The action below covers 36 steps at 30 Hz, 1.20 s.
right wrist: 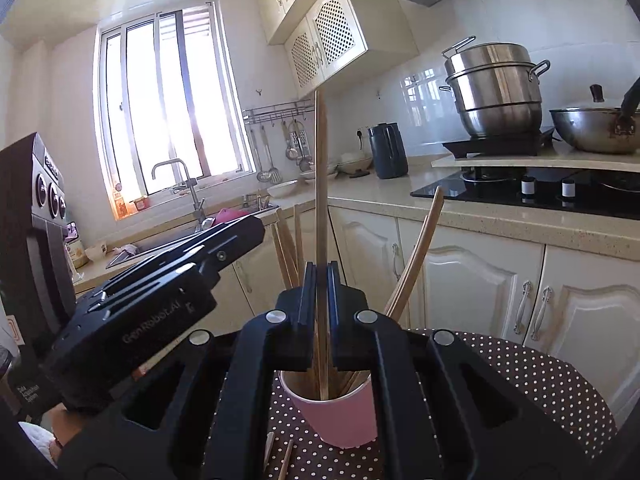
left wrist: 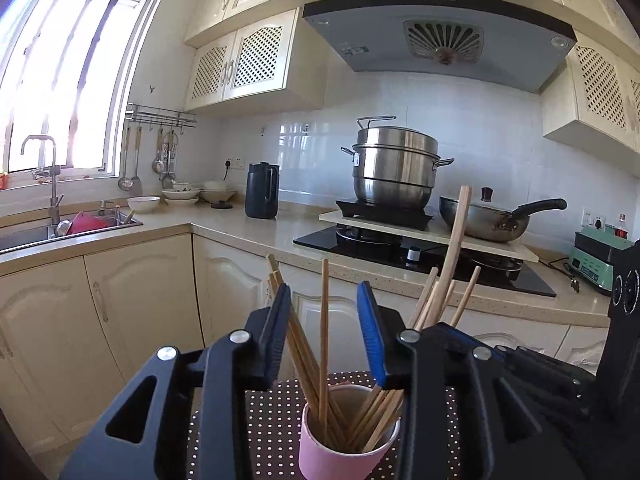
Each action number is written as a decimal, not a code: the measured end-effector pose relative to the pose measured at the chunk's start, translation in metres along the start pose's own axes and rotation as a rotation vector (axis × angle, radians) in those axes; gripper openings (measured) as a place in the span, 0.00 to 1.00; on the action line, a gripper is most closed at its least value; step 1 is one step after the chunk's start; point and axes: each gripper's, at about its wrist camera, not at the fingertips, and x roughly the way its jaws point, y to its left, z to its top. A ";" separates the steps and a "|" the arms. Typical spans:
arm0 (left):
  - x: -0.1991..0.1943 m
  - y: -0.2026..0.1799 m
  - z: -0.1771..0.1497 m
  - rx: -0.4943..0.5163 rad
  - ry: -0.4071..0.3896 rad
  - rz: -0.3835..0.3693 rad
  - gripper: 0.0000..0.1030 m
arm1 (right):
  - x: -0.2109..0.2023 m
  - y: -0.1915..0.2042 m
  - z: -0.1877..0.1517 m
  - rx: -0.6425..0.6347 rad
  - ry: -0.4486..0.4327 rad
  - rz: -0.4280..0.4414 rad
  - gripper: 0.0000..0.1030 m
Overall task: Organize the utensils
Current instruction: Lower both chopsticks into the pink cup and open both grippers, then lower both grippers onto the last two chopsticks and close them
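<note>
Cream kitchen cabinets and a beige countertop (left wrist: 224, 232) fill the background, with a stacked steel steamer pot (left wrist: 394, 168) and a wok (left wrist: 486, 220) on the stove, a dark jug (left wrist: 262, 196) near the corner, and a sink (left wrist: 24, 236) under the bright window. Nearer the cameras, a brown tablecloth with white polka dots (right wrist: 540, 380) covers a table, and a pink cup (left wrist: 344, 452) stands on it, holding a loose fan of wooden chopsticks (left wrist: 304, 344) that lean out to both sides.

The left gripper (left wrist: 326, 332) hovers just above the cup with its blue-padded jaws spread apart; several chopsticks rise through the gap, and none is pinched.

The right gripper (right wrist: 321, 312) is clenched on a single chopstick (right wrist: 320, 168), which stands nearly upright with its lower end inside the cup, among the others. In the right wrist view, two more chopstick tips (right wrist: 278, 460) lie on the cloth just in front of the cup.
</note>
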 end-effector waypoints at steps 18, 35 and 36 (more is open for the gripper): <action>-0.031 0.006 -0.002 -0.002 0.066 0.055 0.40 | -0.021 0.001 -0.001 0.036 0.012 -0.059 0.47; -0.099 -0.019 0.000 0.019 0.092 0.039 0.50 | -0.087 0.015 0.004 0.049 0.003 -0.072 0.47; -0.102 -0.020 -0.002 0.020 0.098 0.033 0.50 | -0.090 0.016 0.004 0.046 0.008 -0.074 0.47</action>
